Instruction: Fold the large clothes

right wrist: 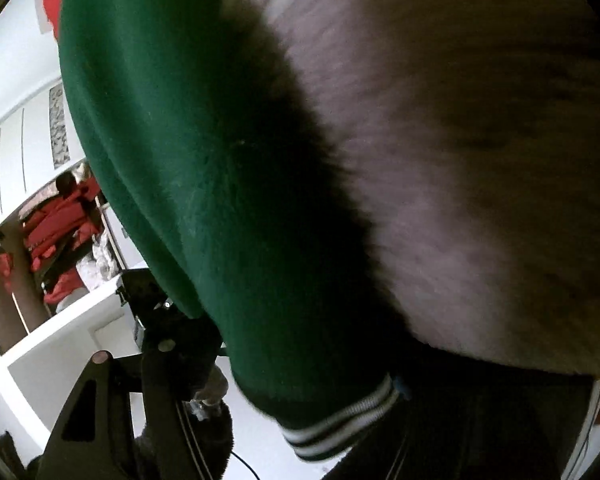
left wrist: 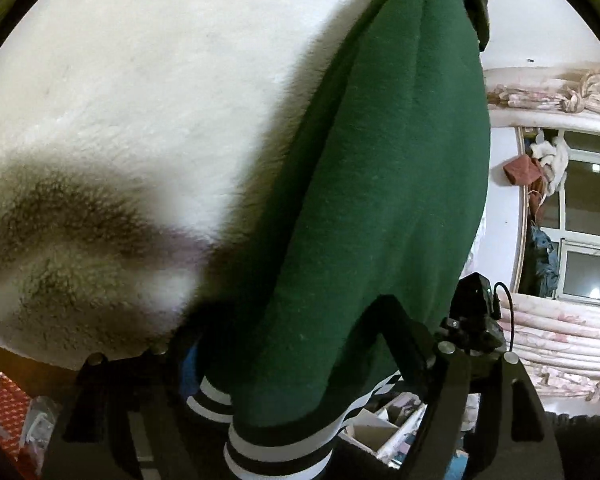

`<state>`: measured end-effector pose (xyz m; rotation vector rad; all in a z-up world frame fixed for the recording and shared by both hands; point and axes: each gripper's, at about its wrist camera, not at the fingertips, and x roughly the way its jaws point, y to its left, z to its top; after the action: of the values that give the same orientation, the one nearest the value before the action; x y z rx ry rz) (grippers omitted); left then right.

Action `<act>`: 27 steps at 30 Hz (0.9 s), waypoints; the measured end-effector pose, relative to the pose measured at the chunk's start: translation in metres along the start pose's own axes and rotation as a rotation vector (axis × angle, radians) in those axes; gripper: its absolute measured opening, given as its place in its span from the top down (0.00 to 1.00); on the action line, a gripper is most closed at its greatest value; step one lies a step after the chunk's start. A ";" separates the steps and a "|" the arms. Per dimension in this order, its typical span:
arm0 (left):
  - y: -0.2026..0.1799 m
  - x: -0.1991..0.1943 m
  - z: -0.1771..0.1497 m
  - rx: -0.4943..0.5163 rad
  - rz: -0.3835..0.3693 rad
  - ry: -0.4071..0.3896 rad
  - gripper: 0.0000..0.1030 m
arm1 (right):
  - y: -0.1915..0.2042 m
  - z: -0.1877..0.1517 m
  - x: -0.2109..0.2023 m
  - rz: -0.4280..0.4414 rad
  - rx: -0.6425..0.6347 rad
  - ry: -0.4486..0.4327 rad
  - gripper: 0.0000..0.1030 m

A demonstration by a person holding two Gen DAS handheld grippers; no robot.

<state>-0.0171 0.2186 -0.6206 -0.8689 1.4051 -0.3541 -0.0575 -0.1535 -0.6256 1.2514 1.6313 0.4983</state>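
Note:
A dark green garment (left wrist: pixel 380 184) with a white-and-dark striped ribbed hem (left wrist: pixel 276 440) hangs stretched over a white fluffy blanket (left wrist: pixel 140 80). My left gripper (left wrist: pixel 300 368) is shut on the garment's hem end; one black finger (left wrist: pixel 404 336) shows, the other lies under the cloth. In the right wrist view the same green garment (right wrist: pixel 204 168) runs from my right gripper (right wrist: pixel 284 372), which is shut on its striped hem (right wrist: pixel 340 420). The right gripper's fingertips are hidden by the cloth.
The white fluffy blanket (right wrist: pixel 460 200) fills the area beside the garment. A window (left wrist: pixel 580 216) with draped pink curtains (left wrist: pixel 560 336) is at right. White shelving (right wrist: pixel 60 320) with red clothes (right wrist: pixel 56 220) is at left. Boxes and clutter (left wrist: pixel 8 416) lie on the floor.

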 end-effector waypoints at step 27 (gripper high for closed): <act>-0.223 -0.129 0.165 0.200 -0.394 -0.449 0.77 | 0.265 0.032 -0.189 0.324 -0.172 -0.282 0.77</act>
<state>0.1762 0.2128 -0.3840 -0.9858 0.7679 -0.5496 0.0987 -0.2276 -0.3476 1.3924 1.1323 0.6165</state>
